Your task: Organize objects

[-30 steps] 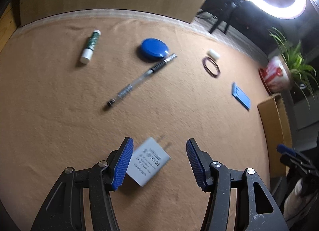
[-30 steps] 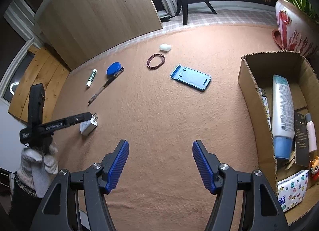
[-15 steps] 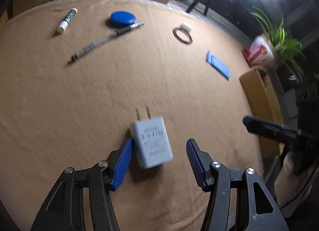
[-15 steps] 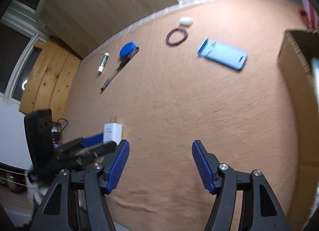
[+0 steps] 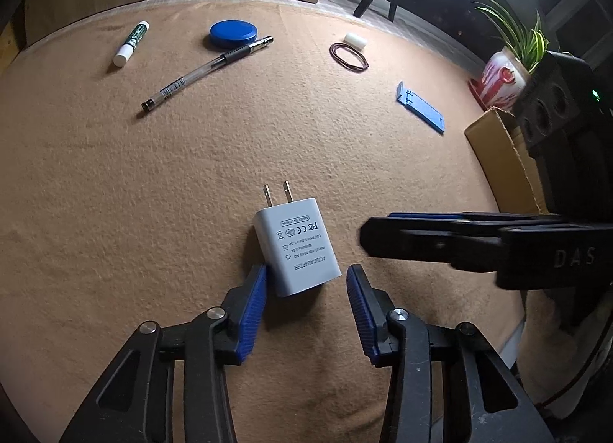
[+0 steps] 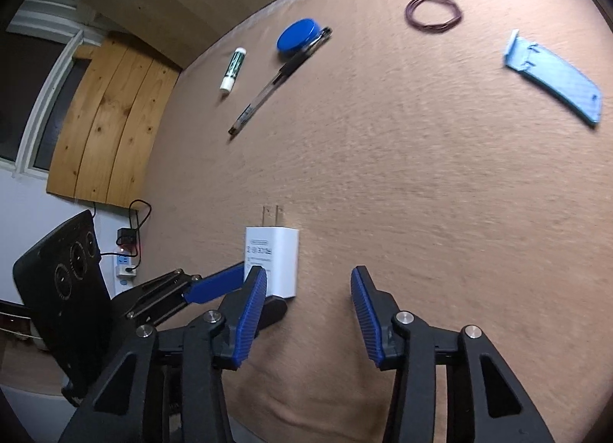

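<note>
A white plug-in charger (image 5: pixel 297 247) lies flat on the tan cloth (image 5: pixel 191 175), prongs pointing away. My left gripper (image 5: pixel 306 290) straddles its near end with jaws closing. The left pad touches the charger's edge, while the right pad stands clear of it. My right gripper (image 6: pixel 306 301) hovers low just right of the charger (image 6: pixel 272 259), its jaws also closing over bare cloth. It shows side-on in the left wrist view as black fingers (image 5: pixel 421 236). The left gripper's blue finger (image 6: pixel 212 286) reaches the charger from the left in the right wrist view.
At the far side lie a clear pen (image 5: pixel 207 73), a blue round lid (image 5: pixel 233 33), a green-and-white stick (image 5: pixel 131 44), dark elastic rings (image 5: pixel 348 57), a small white piece (image 5: pixel 354 41) and a blue stand (image 5: pixel 421 108). A cardboard box (image 5: pixel 498 159) and potted plant (image 5: pixel 502 79) stand right.
The charger went from tilted to prongs pointing away between my left jaws, which have narrowed. My right gripper came down and left beside the charger, its jaws narrower too.
</note>
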{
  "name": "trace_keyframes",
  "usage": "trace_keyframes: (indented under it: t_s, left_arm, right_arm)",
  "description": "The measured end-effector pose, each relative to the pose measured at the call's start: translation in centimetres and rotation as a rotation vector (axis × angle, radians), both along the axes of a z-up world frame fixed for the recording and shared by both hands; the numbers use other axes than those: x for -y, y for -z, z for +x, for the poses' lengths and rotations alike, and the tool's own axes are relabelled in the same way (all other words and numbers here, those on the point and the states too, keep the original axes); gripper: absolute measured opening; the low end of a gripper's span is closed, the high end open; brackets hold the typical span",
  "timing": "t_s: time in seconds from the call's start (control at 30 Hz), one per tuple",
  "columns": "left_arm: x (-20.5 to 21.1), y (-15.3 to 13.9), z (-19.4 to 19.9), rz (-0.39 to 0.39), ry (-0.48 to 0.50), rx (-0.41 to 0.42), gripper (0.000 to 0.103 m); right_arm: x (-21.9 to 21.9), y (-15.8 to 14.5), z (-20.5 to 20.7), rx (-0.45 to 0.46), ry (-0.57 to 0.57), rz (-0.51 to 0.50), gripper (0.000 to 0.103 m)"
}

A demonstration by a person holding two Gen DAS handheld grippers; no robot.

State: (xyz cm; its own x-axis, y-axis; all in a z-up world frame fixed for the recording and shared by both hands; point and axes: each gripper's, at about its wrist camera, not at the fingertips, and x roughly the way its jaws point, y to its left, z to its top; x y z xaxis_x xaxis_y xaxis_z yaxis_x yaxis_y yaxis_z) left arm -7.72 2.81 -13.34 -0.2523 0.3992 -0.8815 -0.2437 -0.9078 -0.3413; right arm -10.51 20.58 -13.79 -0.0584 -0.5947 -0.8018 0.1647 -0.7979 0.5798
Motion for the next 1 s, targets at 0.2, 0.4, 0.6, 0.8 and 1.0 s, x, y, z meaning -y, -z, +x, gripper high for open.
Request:
trace_keyframes:
  t_s: [0.2, 0.4, 0.6, 0.8, 1.0]
  left_arm:
    - [-0.2, 0.1, -0.2, 0.012, 0.012, 0.004, 0.039]
    - [-0.7, 0.1, -0.3, 0.012, 0.024, -0.001, 0.035]
    - [-1.3, -0.6, -0.1, 0.036, 0.026, -0.007, 0.035]
    - [-3.7, -1.9, 0.1, 0.049, 0.068, -0.037, 0.035]
    - [-7.7, -3.4, 0.2, 0.067, 0.142, -0.068, 0.035]
  right_arm:
    - [1.5, 0.6, -0.5, 0.011, -0.032, 0.004, 0.031]
    - [2.0, 0.7, -0.4, 0.004, -0.043, 0.009, 0.025]
    - [1.0, -0.5, 0.4, -0.033, -0.035, 0.011, 0.025]
    - [-1.5, -2.6, 1.5, -0.092, 0.018, 0.021, 0.025]
    - [-5.5, -4.7, 2.8, -0.145, 0.086, 0.031, 0.025]
